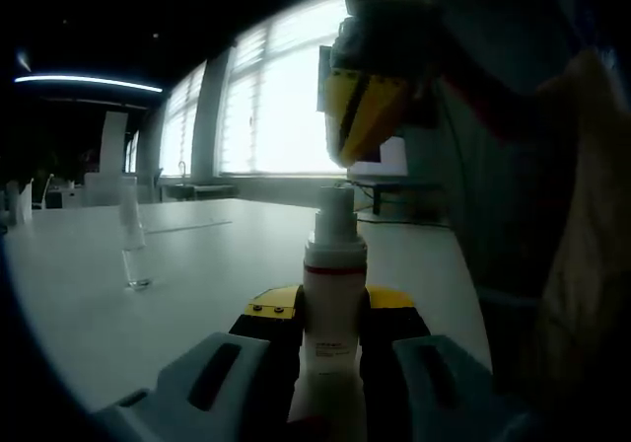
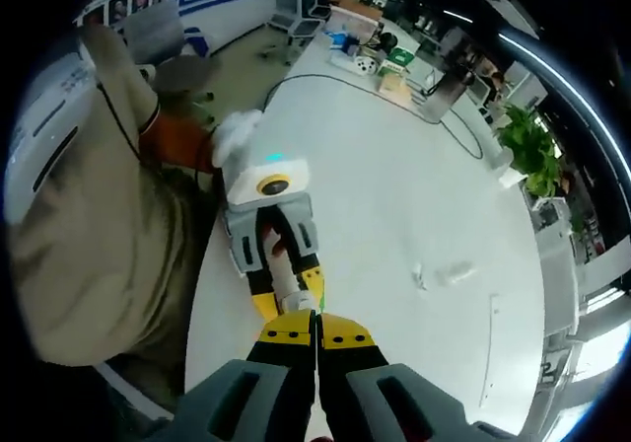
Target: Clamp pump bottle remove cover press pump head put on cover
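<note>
Obstacles: right claw (image 1: 370,116) hangs just above pump bottle (image 1: 332,294); clear cover (image 1: 131,235) stands well left. Surface (image 1: 197,284) between them lies open; person's sleeve (image 1: 582,264) crowds right.

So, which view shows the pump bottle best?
The left gripper view: the pump bottle stands upright between the left claw's jaws, pump head uncovered. In the right gripper view, the right claw mostly hides the bottle.

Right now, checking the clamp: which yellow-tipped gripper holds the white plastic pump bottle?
The left gripper: its jaws squeeze the white plastic pump bottle by its body. The right gripper hangs above the pump head, jaws shut on nothing.
</note>
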`<state>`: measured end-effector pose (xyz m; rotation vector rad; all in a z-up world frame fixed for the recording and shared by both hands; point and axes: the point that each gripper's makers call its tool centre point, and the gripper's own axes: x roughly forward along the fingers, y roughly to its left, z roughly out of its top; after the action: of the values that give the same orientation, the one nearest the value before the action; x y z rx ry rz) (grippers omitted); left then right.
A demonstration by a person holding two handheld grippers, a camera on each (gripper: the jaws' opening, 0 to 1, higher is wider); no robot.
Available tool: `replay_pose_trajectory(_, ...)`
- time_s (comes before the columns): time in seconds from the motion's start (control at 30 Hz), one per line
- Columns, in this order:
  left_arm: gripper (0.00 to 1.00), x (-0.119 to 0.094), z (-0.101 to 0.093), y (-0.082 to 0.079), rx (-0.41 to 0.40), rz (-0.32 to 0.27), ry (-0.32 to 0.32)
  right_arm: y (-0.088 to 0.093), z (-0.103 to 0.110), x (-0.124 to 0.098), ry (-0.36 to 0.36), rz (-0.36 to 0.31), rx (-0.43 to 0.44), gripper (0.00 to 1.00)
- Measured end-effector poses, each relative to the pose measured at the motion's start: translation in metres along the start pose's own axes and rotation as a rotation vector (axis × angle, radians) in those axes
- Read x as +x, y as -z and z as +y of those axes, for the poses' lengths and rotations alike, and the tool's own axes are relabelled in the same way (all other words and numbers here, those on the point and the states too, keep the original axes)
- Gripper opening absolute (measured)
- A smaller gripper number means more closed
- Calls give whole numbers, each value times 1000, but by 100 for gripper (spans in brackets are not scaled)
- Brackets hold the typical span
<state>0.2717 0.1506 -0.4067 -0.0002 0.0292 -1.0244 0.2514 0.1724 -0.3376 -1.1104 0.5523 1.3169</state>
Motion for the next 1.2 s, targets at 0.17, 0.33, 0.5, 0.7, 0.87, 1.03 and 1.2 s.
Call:
replay_pose_trajectory(0.17,13,1,-2,0,2,0,1,-2,-1,2,-18,17,-15,0)
replay_pose_trajectory(0.33,13,1,-2,0,2,1,0,-3,1,3,-41,45,-47,0)
replay_pose_trajectory(0.5,13,1,-2,0,4,1,0,-3,3,8,-60,66,-59,0)
replay_pose_trajectory(0.7,13,2,-5,1,5,1,1,1,5,9,-83,84,-69,0)
replay_pose_trajectory(0.87,13,2,-5,1,6,1,1,4,2,9,-85,93,-73,0)
replay_pose_trajectory(1.03,13,2,-5,1,6,1,2,4,4,9,-99,97,-98,0)
replay_pose_trajectory(1.2,13,3,-6,1,6,1,3,3,5,10,-106,120,-120,0)
